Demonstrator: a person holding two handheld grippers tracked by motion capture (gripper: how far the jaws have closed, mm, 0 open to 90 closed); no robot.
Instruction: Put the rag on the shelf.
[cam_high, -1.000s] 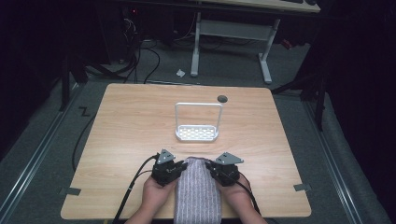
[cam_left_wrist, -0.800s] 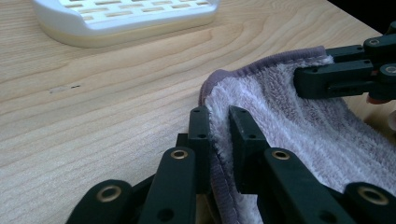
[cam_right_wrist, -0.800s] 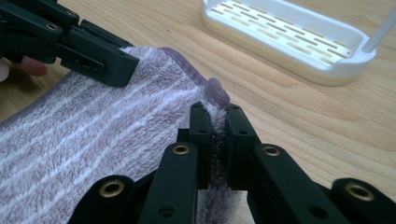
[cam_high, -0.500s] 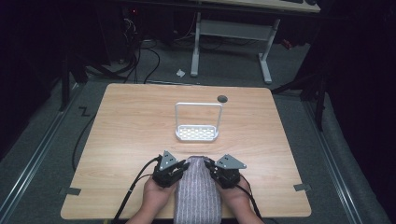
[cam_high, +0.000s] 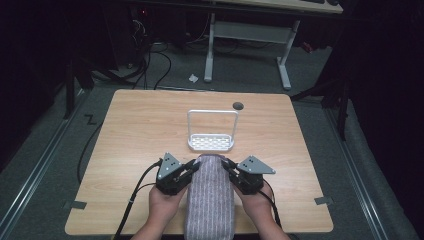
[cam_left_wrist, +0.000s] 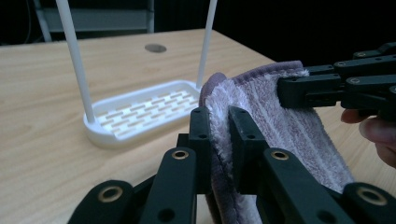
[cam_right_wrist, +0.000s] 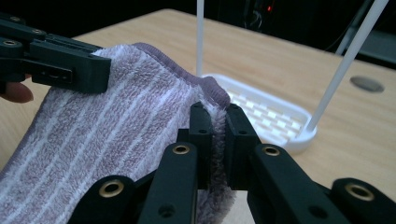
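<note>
Fluffy striped towel (cam_high: 210, 195) – both grippers clamped, slotted white rack (cam_high: 212, 142)

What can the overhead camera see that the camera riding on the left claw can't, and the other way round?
The high view alone takes in the whole table, the floor, the person's two hands and the left claw's grey plate. The left gripper view alone shows up close how the left claw pinches the towel's edge between its jaws. Both share the striped towel, the white rack, the right claw and the table's round hole.
</note>
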